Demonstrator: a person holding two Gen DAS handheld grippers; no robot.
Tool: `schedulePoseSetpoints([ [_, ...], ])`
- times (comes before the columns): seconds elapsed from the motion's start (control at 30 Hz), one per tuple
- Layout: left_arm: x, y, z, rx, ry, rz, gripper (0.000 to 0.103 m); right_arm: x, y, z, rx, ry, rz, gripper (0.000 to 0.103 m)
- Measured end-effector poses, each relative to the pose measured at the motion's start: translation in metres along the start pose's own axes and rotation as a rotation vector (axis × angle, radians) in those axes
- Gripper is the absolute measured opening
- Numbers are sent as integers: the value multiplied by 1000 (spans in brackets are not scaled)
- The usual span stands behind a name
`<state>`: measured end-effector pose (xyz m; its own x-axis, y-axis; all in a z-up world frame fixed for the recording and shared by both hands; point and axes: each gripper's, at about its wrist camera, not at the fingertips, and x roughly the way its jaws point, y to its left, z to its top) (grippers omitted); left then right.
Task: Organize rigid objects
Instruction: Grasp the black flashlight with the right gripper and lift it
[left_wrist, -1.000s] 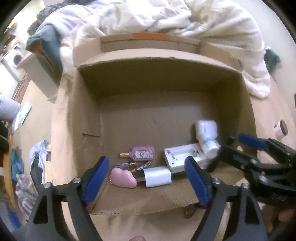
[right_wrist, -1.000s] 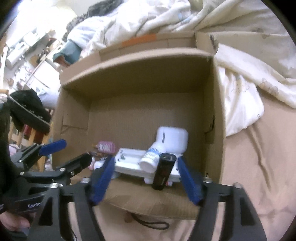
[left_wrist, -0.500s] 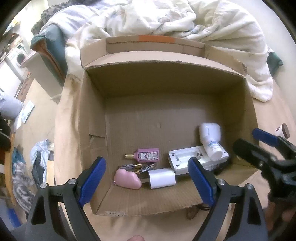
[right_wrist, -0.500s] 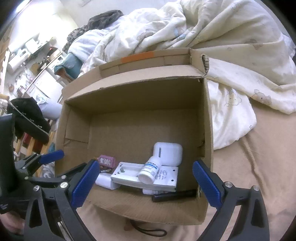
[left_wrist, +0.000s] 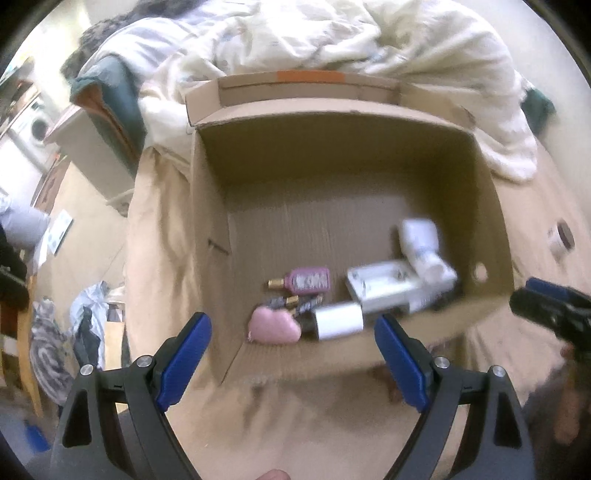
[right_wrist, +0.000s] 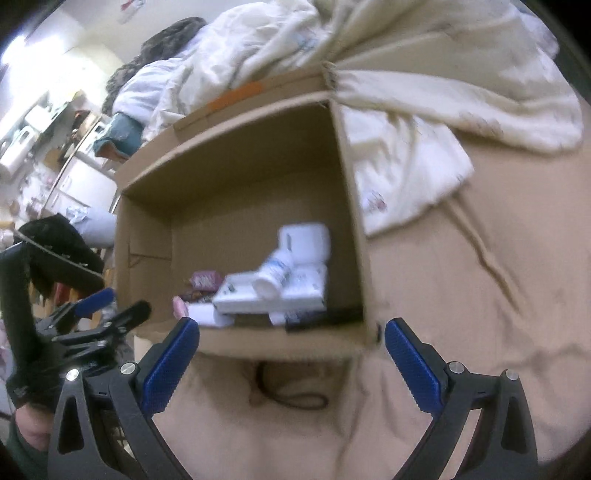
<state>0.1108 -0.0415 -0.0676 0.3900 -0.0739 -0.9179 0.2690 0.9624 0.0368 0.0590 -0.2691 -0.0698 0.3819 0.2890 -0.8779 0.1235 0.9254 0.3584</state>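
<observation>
Left hand-held gripper (left_wrist: 291, 354): jaws wide, nothing between them; drawn back from the cardboard box (left_wrist: 332, 147) since a second ago, its blue pads now over the tan bed sheet (left_wrist: 295, 417) short of the near wall.

Right hand-held gripper (right_wrist: 291, 358): jaws wide and empty; a second ago a black cylinder (right_wrist: 325, 317) stood between its fingers, and that cylinder now lies flat in the box's near right corner.

Left view only: pink cloud-shaped case (left_wrist: 273, 326), pink bottle with gold cap (left_wrist: 306, 280) and small white box (left_wrist: 338, 325), all on the box floor just ahead of the left gripper.

Right view only: a black cord (right_wrist: 291, 391) on the sheet under the box's near edge.

Both views: white bottle (right_wrist: 275, 273) lying tilted on a flat white device (right_wrist: 269, 295), right half of the box; white duvet (left_wrist: 369, 44) beyond.
</observation>
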Motion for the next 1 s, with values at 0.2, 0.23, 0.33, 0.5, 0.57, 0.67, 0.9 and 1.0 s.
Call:
schedulePoseSetpoints([
  [0.2, -10, 14, -26, -20, 48, -20, 89, 6, -14, -20, 74, 65, 10, 103],
  [0.23, -9, 16, -30, -32, 59, -26, 89, 9, -14, -20, 62, 74, -19, 103],
  [0.33, -7, 17, -36, -71, 73, -56, 89, 26, -15, -20, 45, 105, -91, 103],
  [0.5, -8, 13, -36, -92, 76, -67, 89, 67, -6, -18, -52, 171, -205, 103],
  [0.57, -8, 15, -34, -103, 73, -71, 89, 83, -2, -17, -82, 189, -231, 103],
  [0.67, -7, 16, -31, -122, 77, -79, 89, 102, 4, -16, -115, 196, -269, 103],
  [0.9, 0, 16, -27, -142, 96, -86, 89, 131, 5, -12, -151, 173, -353, 103],
  [1.0, 2, 16, -25, -151, 98, -85, 89, 130, 6, -12, -156, 164, -361, 103],
])
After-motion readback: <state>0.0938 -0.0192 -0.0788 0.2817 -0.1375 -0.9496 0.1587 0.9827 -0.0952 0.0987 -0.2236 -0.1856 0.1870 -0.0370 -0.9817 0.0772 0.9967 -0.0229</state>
